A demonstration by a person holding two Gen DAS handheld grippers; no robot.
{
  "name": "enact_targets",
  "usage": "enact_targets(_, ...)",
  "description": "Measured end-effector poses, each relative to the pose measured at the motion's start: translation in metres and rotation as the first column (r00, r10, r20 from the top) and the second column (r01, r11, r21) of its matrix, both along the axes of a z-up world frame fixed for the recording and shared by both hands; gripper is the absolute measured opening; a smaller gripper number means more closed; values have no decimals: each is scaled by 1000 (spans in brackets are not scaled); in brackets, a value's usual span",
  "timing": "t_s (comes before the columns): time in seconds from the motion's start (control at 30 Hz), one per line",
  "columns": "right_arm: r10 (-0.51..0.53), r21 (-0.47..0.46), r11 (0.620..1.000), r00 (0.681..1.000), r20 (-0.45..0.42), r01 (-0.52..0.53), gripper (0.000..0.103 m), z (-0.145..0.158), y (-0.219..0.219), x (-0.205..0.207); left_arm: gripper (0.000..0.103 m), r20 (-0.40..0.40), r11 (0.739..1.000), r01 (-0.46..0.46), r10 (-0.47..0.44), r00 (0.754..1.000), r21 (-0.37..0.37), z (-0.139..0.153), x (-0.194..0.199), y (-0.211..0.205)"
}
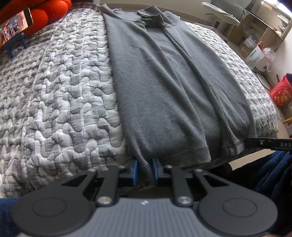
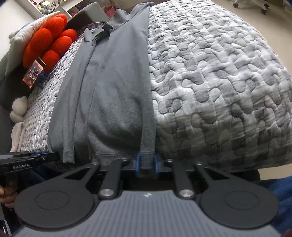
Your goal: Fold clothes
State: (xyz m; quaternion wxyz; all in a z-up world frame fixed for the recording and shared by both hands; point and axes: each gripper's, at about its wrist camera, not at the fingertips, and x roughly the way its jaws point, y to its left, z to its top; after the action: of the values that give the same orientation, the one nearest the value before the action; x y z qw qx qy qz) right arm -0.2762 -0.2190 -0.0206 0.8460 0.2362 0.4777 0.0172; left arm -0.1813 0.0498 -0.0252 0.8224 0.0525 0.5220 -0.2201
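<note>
A grey polo shirt (image 1: pixel 164 82) lies lengthwise on the quilted bed, both sides folded in toward the middle, collar at the far end. My left gripper (image 1: pixel 145 170) is shut on the hem at the shirt's near left corner, cloth pinched between its blue pads. In the right wrist view the same shirt (image 2: pixel 109 87) runs away from me, and my right gripper (image 2: pixel 147 165) is shut on the hem at its near right corner. The right gripper's black finger (image 1: pixel 268 144) shows at the right edge of the left wrist view; the left gripper's body (image 2: pixel 23 164) shows at the left of the right wrist view.
The grey patterned quilt (image 1: pixel 60 102) covers the bed. A red cushion (image 2: pixel 53 42) and a phone on a blue stand (image 1: pixel 15 27) sit near the head end. A chair (image 1: pixel 224 12), shelves, a white bucket (image 1: pixel 257 58) and a red box (image 1: pixel 282 91) stand beside the bed.
</note>
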Motion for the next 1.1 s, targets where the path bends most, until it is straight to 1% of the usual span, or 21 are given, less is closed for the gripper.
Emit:
enact_targets(0.07,8,-7,1000,1000,15,-8,12,4,3,-2,9,21,1000,3,-3,1000,19,2,-3,-3)
enact_targets(0.17,5,6,1000,999,41,-5,10,11,1,-9,5,51,999,-1,-2,999,45,6,-8,-6)
enact_targets(0.27,-10,26,1000,998,63,8,9,16,1,-17,4,73,999,-5,1,997,54,12,-13,-8)
enact_targets(0.43,-39,37,999,994,100,36,8,25,1,-24,3,100,999,-6,1,995,41,24,-21,-5)
enact_targets(0.67,-38,44,999,989,140,32,7,41,-1,-41,3,131,1000,4,-7,991,26,42,-36,9)
enact_targets(0.8,-37,44,999,990,136,32,7,43,-3,-48,3,136,1000,15,-18,991,25,46,-42,12)
enact_targets(0.93,-26,45,999,991,128,21,7,45,-5,-57,3,126,999,17,-20,992,31,43,-51,16)
enact_targets(1.1,-8,23,1000,993,118,5,7,47,-1,-61,3,122,998,28,-34,992,49,38,-61,15)
